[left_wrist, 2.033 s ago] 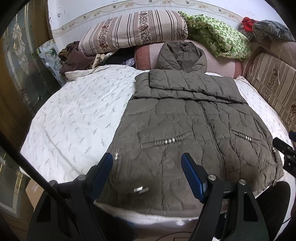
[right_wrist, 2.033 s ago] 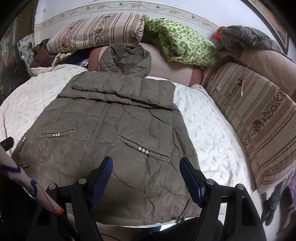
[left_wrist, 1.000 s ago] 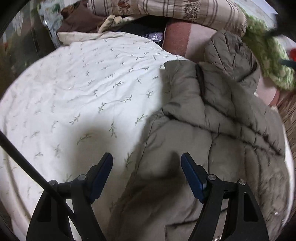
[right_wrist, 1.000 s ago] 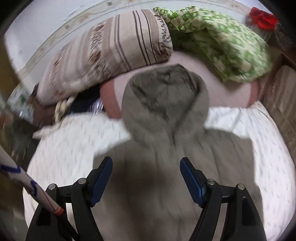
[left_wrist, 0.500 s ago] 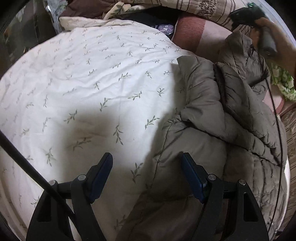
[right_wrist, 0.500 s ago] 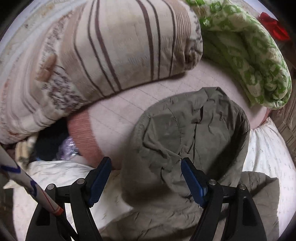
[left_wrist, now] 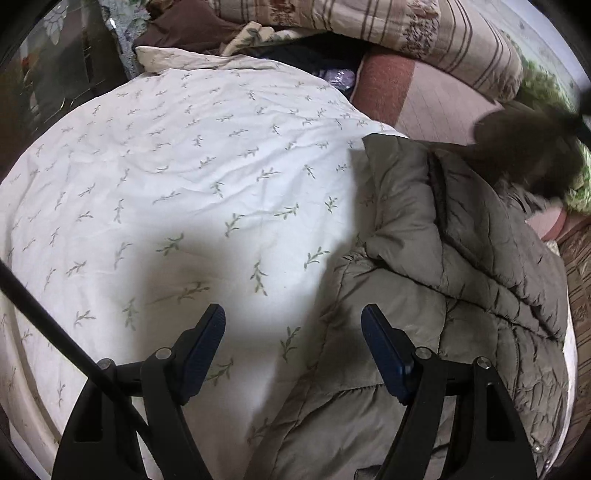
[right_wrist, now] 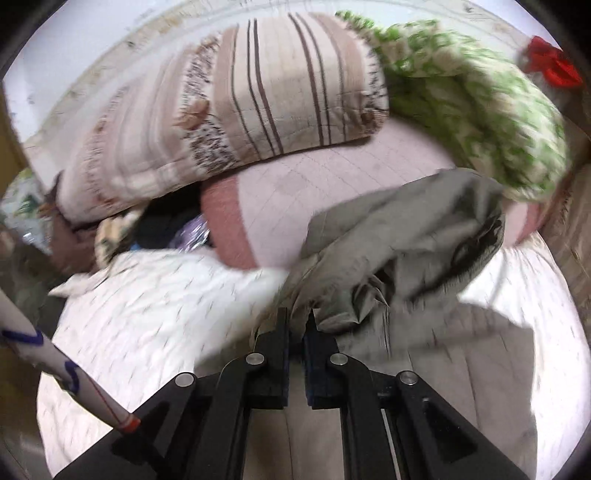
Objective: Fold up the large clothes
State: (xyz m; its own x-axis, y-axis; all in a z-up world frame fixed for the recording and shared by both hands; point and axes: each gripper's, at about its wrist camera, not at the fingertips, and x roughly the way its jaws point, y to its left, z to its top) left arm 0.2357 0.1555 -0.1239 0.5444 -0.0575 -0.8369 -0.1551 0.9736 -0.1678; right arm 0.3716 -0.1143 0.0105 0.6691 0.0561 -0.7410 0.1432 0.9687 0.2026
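Note:
An olive quilted hooded jacket (left_wrist: 461,295) lies on the white leaf-print bed sheet (left_wrist: 184,184), its left side bunched into a ridge. My left gripper (left_wrist: 293,314) hovers open over the jacket's left edge; the right finger is above the fabric, the left one above bare sheet, and nothing is gripped. In the right wrist view my right gripper (right_wrist: 297,317) is shut on a pinch of the jacket's hood (right_wrist: 406,236), which is lifted off the pink bolster (right_wrist: 332,177) and drawn towards me. In the left wrist view the hood (left_wrist: 524,155) is a dark blur at the upper right.
A striped brown-and-cream pillow (right_wrist: 258,96) and a green-patterned quilt (right_wrist: 461,110) are stacked on the bolster at the head of the bed. A pile of dark clothes (left_wrist: 192,26) sits at the far left corner. A striped cushion (left_wrist: 580,280) lines the bed's right side.
My right gripper has closed on the hood and pulled it off the bolster towards me, blurring the view. The left gripper has stayed open in about the same place.

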